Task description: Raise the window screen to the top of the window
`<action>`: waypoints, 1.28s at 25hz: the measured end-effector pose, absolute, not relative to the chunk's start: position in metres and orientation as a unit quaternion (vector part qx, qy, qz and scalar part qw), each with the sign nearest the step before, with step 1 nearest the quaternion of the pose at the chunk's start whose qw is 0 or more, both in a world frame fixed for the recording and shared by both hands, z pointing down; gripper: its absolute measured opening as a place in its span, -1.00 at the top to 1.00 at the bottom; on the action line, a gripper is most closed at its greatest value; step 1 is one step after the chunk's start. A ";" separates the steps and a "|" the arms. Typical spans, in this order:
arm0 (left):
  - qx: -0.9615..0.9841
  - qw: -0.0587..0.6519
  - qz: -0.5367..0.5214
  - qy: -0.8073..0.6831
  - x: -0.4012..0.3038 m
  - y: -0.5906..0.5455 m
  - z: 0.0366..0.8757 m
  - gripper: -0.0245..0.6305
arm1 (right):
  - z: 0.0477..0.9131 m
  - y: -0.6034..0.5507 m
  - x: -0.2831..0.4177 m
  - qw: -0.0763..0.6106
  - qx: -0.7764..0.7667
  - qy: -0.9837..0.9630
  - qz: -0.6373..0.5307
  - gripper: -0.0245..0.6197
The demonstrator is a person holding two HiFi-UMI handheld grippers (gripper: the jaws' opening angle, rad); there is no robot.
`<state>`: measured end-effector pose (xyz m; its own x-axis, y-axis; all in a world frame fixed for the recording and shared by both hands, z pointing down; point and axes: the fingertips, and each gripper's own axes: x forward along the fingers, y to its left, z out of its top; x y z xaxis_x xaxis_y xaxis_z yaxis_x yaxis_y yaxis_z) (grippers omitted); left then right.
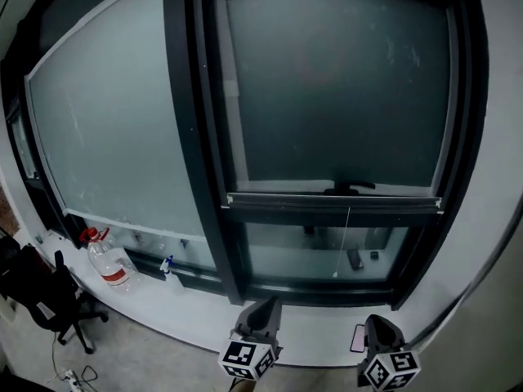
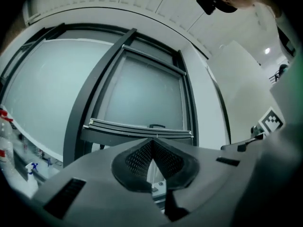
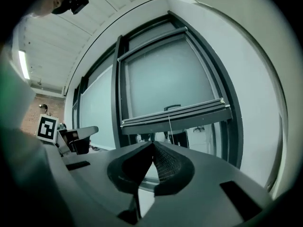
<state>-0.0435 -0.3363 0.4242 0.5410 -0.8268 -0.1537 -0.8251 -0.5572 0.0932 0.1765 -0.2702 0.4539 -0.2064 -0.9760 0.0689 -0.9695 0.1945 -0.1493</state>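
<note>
The window screen (image 1: 335, 88) is a grey panel that covers most of the right-hand window. Its bottom rail (image 1: 327, 201) hangs a little above the sill, with a small dark handle (image 1: 350, 189) on it and a thin pull cord (image 1: 346, 243) below. The rail also shows in the left gripper view (image 2: 142, 129) and the right gripper view (image 3: 173, 116). My left gripper (image 1: 260, 313) and right gripper (image 1: 377, 327) are low in the head view, well short of the window. Both are shut and empty, with the tips meeting in the left gripper view (image 2: 152, 141) and the right gripper view (image 3: 152, 144).
A wide fixed pane (image 1: 106, 137) fills the left. On the white sill (image 1: 196, 309) stand a big water jug (image 1: 110, 264) with a red cap and a small spray bottle (image 1: 167, 265). A pink phone (image 1: 358, 338) lies by my right gripper. A black office chair (image 1: 45, 300) is at lower left.
</note>
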 end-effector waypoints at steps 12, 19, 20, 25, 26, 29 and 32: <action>0.884 -0.041 -0.051 -0.463 0.056 -0.508 0.417 0.92 | 0.426 -0.444 0.272 -0.026 -0.633 0.774 0.004 0.90; 0.876 -0.204 0.150 -0.412 0.109 -0.587 0.405 0.70 | 0.400 -0.541 0.274 -0.226 -0.524 0.812 0.121 0.62; 0.869 -0.223 0.180 -0.404 0.108 -0.596 0.405 0.59 | 0.398 -0.553 0.272 -0.268 -0.510 0.804 0.150 0.61; 0.807 -0.336 0.333 -0.354 0.098 -0.630 0.406 0.59 | 0.392 -0.594 0.274 -0.441 -0.430 0.739 0.273 0.61; 0.796 -0.347 0.359 -0.343 0.094 -0.637 0.407 0.59 | 0.393 -0.599 0.274 -0.468 -0.413 0.728 0.285 0.61; 0.773 -0.354 0.419 -0.319 0.084 -0.652 0.412 0.59 | 0.398 -0.608 0.278 -0.535 -0.369 0.697 0.304 0.62; 0.753 -0.377 0.442 -0.309 0.080 -0.659 0.408 0.70 | 0.403 -0.615 0.285 -0.571 -0.351 0.672 0.314 0.73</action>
